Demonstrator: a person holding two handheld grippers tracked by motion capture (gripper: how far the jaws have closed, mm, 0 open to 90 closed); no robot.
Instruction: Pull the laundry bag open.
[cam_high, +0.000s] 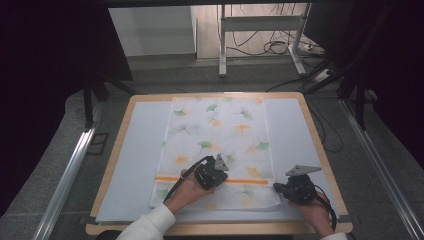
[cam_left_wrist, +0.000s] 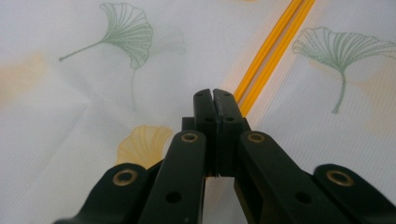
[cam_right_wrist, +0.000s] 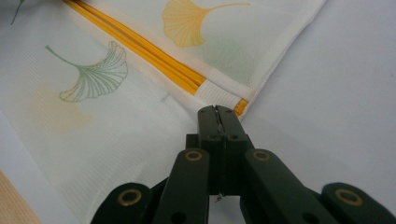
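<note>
Cloth (cam_high: 220, 135) printed with ginkgo leaves, spread flat over pale sheet (cam_high: 140, 150) on wooden table (cam_high: 315, 130), near end folded back along orange stripe (cam_high: 240, 181). Wide bare margins of sheet left and right of cloth, open floor beyond table's far edge. Left gripper (cam_high: 216, 170) low over stripe mid-cloth, jaws pressed together, nothing seen pinched. Right gripper (cam_high: 277, 187) at cloth's near right corner (cam_right_wrist: 243, 105), jaws closed, tips just beside the hem; whether fabric is caught, cannot tell
</note>
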